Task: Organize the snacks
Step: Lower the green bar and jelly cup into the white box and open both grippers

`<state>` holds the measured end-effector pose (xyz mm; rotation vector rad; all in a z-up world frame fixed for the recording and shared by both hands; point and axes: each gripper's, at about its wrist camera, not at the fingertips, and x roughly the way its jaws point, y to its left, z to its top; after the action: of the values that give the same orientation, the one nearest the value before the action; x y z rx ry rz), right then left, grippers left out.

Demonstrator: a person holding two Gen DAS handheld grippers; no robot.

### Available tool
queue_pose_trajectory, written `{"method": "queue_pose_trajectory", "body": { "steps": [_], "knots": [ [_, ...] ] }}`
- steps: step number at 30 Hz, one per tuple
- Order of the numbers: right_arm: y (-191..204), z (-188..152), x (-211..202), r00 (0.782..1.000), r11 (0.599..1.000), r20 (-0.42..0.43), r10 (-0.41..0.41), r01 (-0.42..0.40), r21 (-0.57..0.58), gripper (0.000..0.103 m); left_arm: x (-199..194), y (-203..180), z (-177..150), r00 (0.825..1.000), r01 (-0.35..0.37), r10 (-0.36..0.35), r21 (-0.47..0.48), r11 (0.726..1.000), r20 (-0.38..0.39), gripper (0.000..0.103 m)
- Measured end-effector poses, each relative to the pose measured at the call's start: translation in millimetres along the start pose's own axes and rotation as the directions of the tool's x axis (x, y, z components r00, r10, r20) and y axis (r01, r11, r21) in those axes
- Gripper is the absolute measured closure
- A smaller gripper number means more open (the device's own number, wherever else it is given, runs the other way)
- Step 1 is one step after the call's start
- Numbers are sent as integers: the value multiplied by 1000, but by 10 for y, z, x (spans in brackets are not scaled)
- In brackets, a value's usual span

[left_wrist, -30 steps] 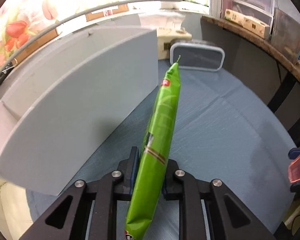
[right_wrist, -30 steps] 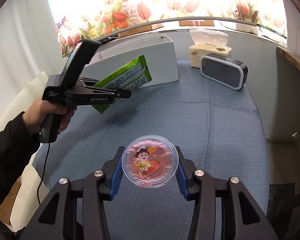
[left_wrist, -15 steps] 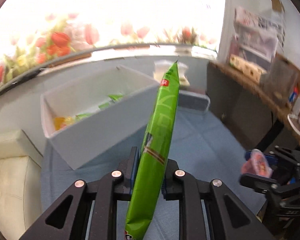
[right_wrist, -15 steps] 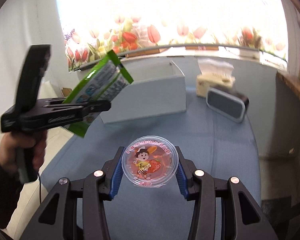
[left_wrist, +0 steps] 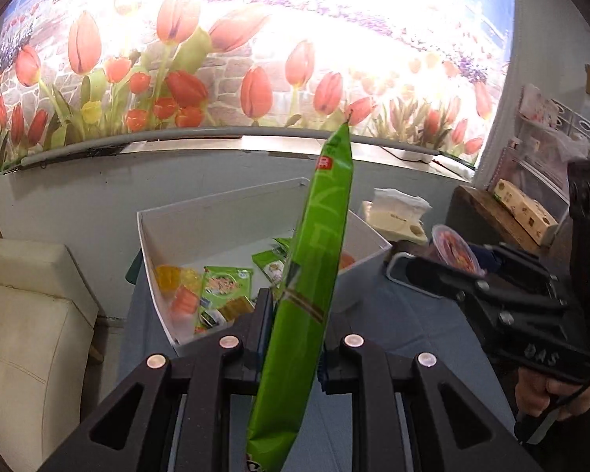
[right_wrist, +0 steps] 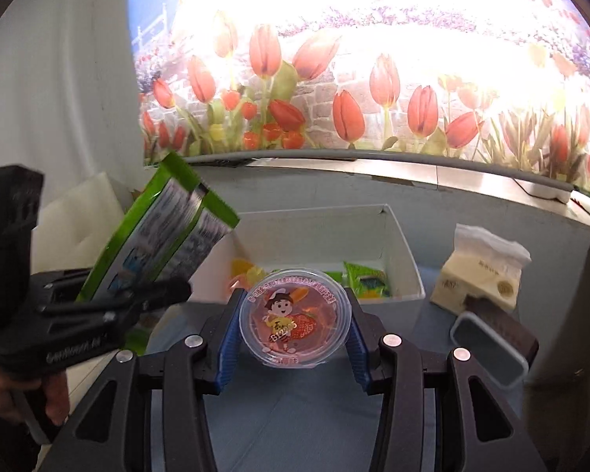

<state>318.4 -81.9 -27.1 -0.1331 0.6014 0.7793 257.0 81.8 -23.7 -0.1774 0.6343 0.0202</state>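
Left hand-held gripper (left_wrist: 291, 338) is clamped on the green snack packet (left_wrist: 314, 267), a light, soft pouch pinched at mid-length, likely to crumple or slip. Right hand-held gripper (right_wrist: 293, 322) squeezes the jelly cup (right_wrist: 295, 318) across its stiff rim; its film lid looks fragile. Compared with a second ago, both have risen and now hang near the white box (right_wrist: 409, 267), whose inside shows.

Blue-clothed table (right_wrist: 295, 413): white bin (right_wrist: 407, 263), tissues (right_wrist: 480, 275).
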Motion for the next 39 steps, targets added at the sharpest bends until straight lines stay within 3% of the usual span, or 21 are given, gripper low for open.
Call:
{"method": "queue_pose_trajectory", "body": {
  "steps": [5,9,20,21,22,23,24,26,29,35,39],
  "knots": [
    [-103,349,498,999,1000,-47,-6,7,21,52,334,236,288,1000,-2,1,-38,999,-29,82],
    [-192,544,811,998,999,-67,-5,8,41,52,554,378,452,998,-45,44,-32,998,-34,82],
    [-300,617,1212,992,998,-120,-28,33,44,52,936,575,548,995,-54,53,-21,998,-85,81],
    [-301,614,1218,992,998,-120,-30,36,44,49,955,569,546,994,-60,58,-11,998,-88,71],
    [-313,610,1220,993,998,-118,-29,35,48,41,962,559,540,993,-74,74,-2,997,-87,46],
    [-327,613,1217,993,998,-115,-28,35,58,11,955,552,530,993,-86,87,6,996,-77,30],
    [-348,615,1195,994,997,-103,-37,44,70,0,926,553,516,995,-85,85,8,996,-52,3],
    [-404,626,1112,997,994,-59,-43,48,97,0,876,562,498,996,-89,89,7,996,-15,0],
    [-473,642,1043,998,991,-44,-37,42,128,0,913,558,495,993,-104,105,4,995,-53,0],
    [-528,640,931,998,987,-19,-67,69,145,0,849,528,462,994,-102,101,-21,995,-46,0],
    [-535,610,860,996,986,-6,-94,94,141,0,694,513,433,991,-128,129,-58,990,20,0]
  ]
}}
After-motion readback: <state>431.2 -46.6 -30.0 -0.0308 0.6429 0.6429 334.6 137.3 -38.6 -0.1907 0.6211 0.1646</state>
